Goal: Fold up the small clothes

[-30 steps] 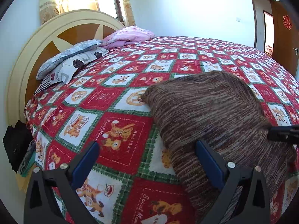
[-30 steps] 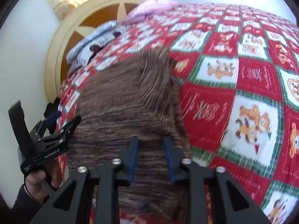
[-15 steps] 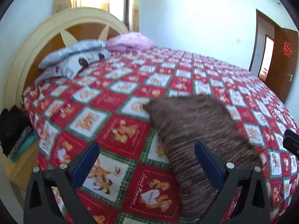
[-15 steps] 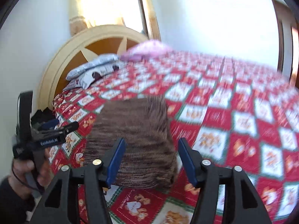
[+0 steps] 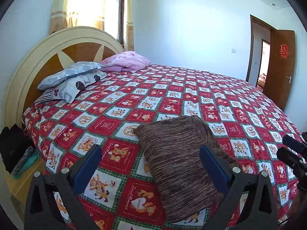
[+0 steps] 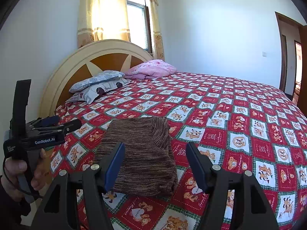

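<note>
Left wrist view, garment: the brown knit garment (image 5: pixel 178 164) lies folded into a compact rectangle on the bed (image 5: pixel 191 88), near its front edge, resting on the red patchwork quilt (image 5: pixel 119 151).
Left wrist view, tongs: the left tongs (image 5: pixel 151 166) stand wide apart with nothing between the pads; the right pad overlaps the garment only in the picture and looks clear above it.
Left wrist view, pose: the tool points gently downward across the bed toward the headboard (image 5: pixel 57 44); a dark part of the right tool shows at the right edge.
Right wrist view, garment: the same folded piece (image 6: pixel 140 153) sits square on the quilt, edges fairly even, one flap lapped over on the right.
Right wrist view, tongs: the right tongs (image 6: pixel 155 164) are parted and empty, held off the cloth.
Right wrist view, pose: a hand (image 6: pixel 17 174) holds the left tool upright at the bed's left side, well off the garment.
Step, judged: the fold looks finished; to end well, lift both tools away without snagging the knit, and check that the lapped flap lies flat.
</note>
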